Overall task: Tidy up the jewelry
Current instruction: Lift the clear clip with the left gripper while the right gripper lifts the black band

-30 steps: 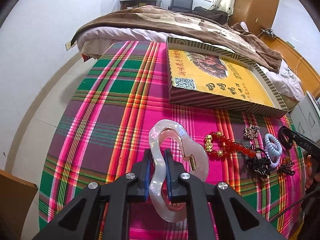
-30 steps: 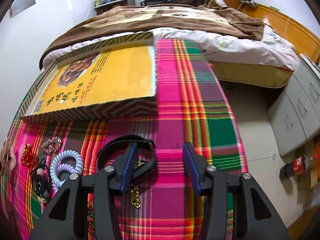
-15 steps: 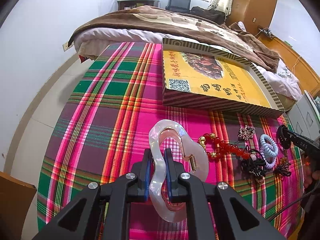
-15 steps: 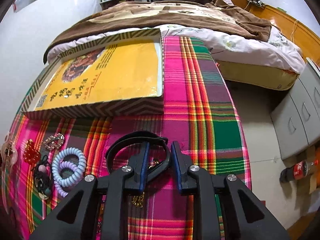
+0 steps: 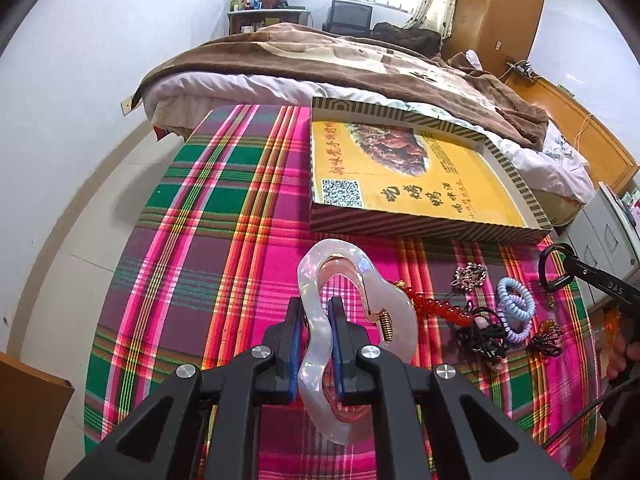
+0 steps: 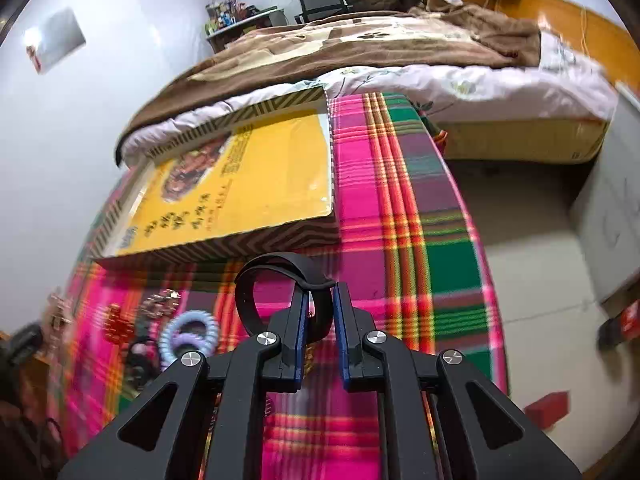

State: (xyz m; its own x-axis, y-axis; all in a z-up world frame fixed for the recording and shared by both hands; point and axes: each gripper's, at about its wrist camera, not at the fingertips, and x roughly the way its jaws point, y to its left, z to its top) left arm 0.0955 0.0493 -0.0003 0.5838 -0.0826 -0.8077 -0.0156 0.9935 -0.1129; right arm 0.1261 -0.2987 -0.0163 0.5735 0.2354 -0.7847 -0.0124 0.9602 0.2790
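Beside bed [image 5: 320, 60], plaid tablecloth [image 5: 200, 240]

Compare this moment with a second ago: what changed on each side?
The right tongs, wide open around the black band a second ago, are closing on it and have lifted it off the cloth. The left tongs stayed clamped on the pearly hair clip; the box stayed put.

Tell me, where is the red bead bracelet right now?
In the left wrist view the red bead bracelet lies on the plaid tablecloth, right of the pearly hair claw and left of the blue coil hair ties.
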